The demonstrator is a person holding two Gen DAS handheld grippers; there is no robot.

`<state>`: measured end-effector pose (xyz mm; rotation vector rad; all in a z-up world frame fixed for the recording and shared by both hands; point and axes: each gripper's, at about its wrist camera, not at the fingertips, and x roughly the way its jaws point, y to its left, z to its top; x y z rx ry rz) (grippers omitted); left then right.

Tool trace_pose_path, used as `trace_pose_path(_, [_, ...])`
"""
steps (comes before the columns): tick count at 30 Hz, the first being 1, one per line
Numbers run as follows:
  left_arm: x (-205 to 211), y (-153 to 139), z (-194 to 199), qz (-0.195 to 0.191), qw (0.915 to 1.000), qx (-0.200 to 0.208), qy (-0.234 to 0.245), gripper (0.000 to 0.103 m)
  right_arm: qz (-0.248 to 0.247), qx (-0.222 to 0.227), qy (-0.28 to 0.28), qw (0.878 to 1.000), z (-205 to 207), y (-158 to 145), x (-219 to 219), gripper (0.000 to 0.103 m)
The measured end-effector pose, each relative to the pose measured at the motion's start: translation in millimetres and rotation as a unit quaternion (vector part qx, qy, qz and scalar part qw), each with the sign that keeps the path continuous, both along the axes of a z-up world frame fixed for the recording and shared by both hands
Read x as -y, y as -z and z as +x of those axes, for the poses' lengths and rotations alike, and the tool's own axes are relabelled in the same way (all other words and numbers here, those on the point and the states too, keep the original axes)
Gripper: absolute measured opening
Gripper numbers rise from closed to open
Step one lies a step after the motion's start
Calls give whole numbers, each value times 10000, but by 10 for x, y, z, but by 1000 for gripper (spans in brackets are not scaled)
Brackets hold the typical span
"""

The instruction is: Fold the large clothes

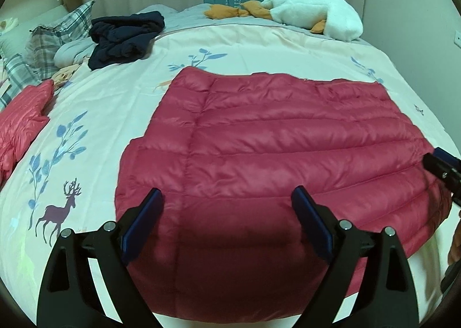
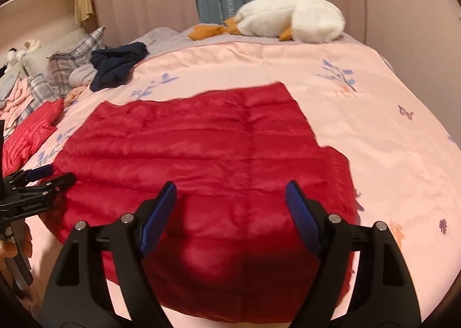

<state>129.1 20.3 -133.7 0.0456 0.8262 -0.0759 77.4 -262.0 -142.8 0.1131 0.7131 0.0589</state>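
A red quilted down jacket [image 1: 273,149] lies flat on the bed, folded into a broad rectangle; the right wrist view shows it too [image 2: 201,149]. My left gripper [image 1: 227,195] hovers over the jacket's near left part, jaws wide apart, nothing between the blue pads. My right gripper [image 2: 230,188] hovers over the near right part, also open and empty. The right gripper's tip [image 1: 440,166] shows at the right edge of the left wrist view. The left gripper [image 2: 37,184] appears at the left edge of the right wrist view.
The pink duvet [image 1: 115,103] with blue plants and a deer covers the bed. A dark navy garment [image 1: 124,37] and plaid pillows [image 1: 54,37] lie at the far left. Another red garment [image 1: 20,123] sits at the left edge. A white plush goose [image 1: 314,11] lies at the back.
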Motion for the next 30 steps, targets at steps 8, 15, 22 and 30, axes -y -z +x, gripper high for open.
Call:
trace_pose_path(8, [-26, 139, 53, -80, 9998, -179, 70, 93, 74, -208, 20, 9998, 79, 234, 46, 80])
trace_pose_path(15, [-69, 140, 62, -169, 9996, -222, 75, 94, 184, -282, 32, 9994, 82, 201, 95, 80])
trace_pose_path(22, [-181, 94, 2, -179, 9996, -211, 10, 94, 345, -287, 135, 9989, 28, 131, 184, 79])
trace_pose_path(30, [-224, 168, 0, -199, 9995, -257, 24, 95, 376, -351, 105, 9986, 64, 216, 183, 80])
